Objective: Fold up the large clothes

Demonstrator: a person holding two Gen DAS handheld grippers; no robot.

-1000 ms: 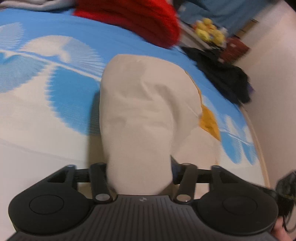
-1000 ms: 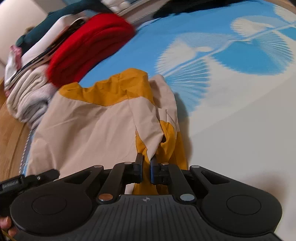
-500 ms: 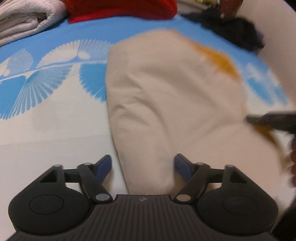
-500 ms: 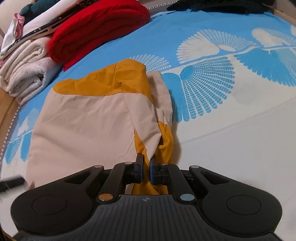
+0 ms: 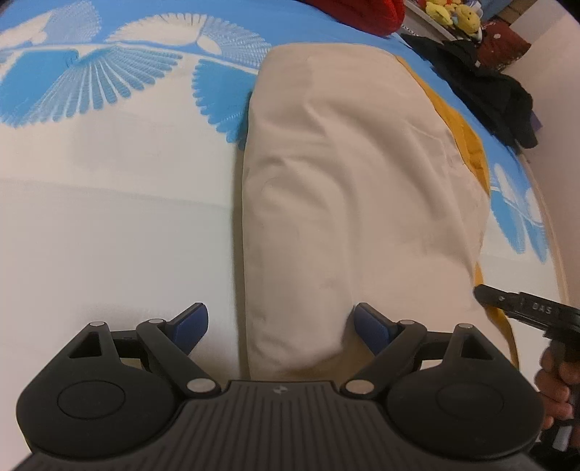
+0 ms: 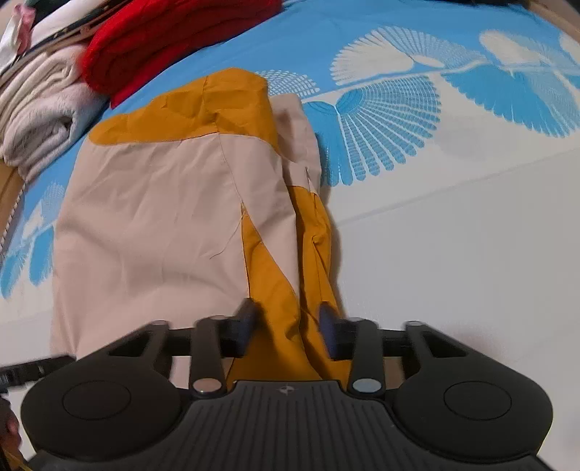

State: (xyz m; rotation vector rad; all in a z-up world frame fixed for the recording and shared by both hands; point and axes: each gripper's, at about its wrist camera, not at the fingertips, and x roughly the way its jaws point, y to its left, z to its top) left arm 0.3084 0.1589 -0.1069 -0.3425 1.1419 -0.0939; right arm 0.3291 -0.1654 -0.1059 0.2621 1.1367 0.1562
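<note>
A beige and mustard garment (image 5: pixel 344 181) lies folded on the blue and white patterned bedsheet (image 5: pixel 108 224). My left gripper (image 5: pixel 279 315) is low over its near beige end. Its jaws are opening wide, the rolled fold sits between them, and the pads are clear of the cloth. In the right wrist view the garment (image 6: pixel 152 217) shows its mustard edge toward me. My right gripper (image 6: pixel 287 313) straddles that mustard strip. Its jaws are opening too, blurred, with a gap on each side of the fabric. A part of the right gripper (image 5: pixel 525 311) shows at the left view's right edge.
A red knit garment (image 6: pixel 174 32) and folded pale blankets (image 6: pixel 40 108) are stacked at the far left of the bed. Black clothing (image 5: pixel 482 90) lies at the far right by the wall, near yellow plush toys (image 5: pixel 453 14). A wooden bed rim (image 5: pixel 554 235) runs along the right.
The left jaws spread and let the beige fold drop flat on the bed. The right jaws, pinched on the mustard edge until half a second ago, have come apart. Both grippers moved lower.
</note>
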